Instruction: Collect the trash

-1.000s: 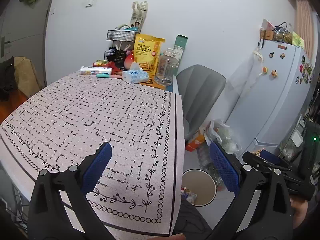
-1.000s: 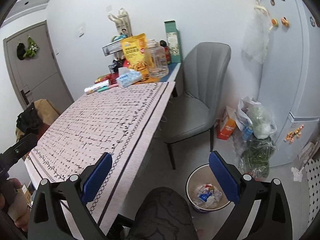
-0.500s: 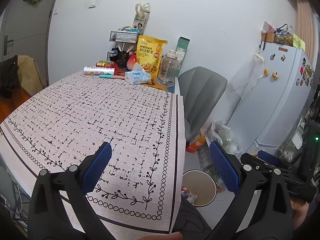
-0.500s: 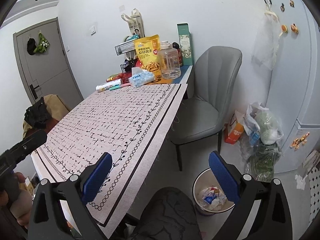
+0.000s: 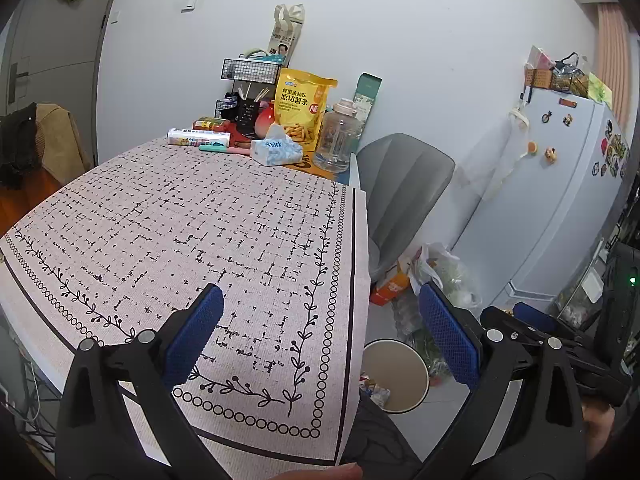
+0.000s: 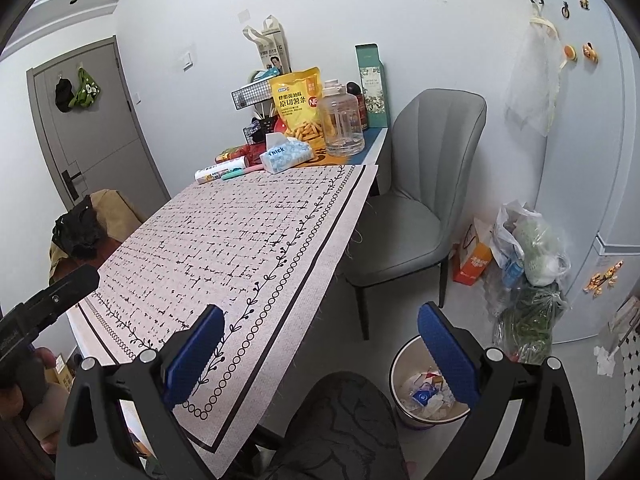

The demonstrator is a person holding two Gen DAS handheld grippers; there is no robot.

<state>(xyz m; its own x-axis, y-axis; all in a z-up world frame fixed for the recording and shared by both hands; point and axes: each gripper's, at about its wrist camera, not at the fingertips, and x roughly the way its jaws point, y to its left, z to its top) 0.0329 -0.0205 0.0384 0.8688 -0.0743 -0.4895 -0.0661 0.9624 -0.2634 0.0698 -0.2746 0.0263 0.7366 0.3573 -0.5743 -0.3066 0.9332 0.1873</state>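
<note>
A round waste bin [image 6: 420, 392] with wrappers and paper scraps inside stands on the floor by the table's near right corner; it also shows in the left wrist view [image 5: 396, 376]. The table with the pink patterned cloth [image 5: 180, 232] carries no loose trash on its near part. My left gripper [image 5: 320, 328] is open and empty above the table's near right corner. My right gripper [image 6: 320, 344] is open and empty, held above the table edge and the bin. The right gripper also shows at the right edge of the left wrist view [image 5: 536, 324].
At the table's far end stand a yellow snack bag [image 5: 302, 106], a tissue pack [image 5: 276, 151], a clear jug [image 5: 336, 136], a wire rack [image 5: 250, 74] and a wrapped roll [image 5: 198, 136]. A grey chair [image 6: 424, 184], plastic bags [image 6: 528, 248] and a white fridge [image 5: 560, 184] stand on the right.
Both grippers have drawn back and risen a little, so more of the table and room shows. Both stay open and empty.
</note>
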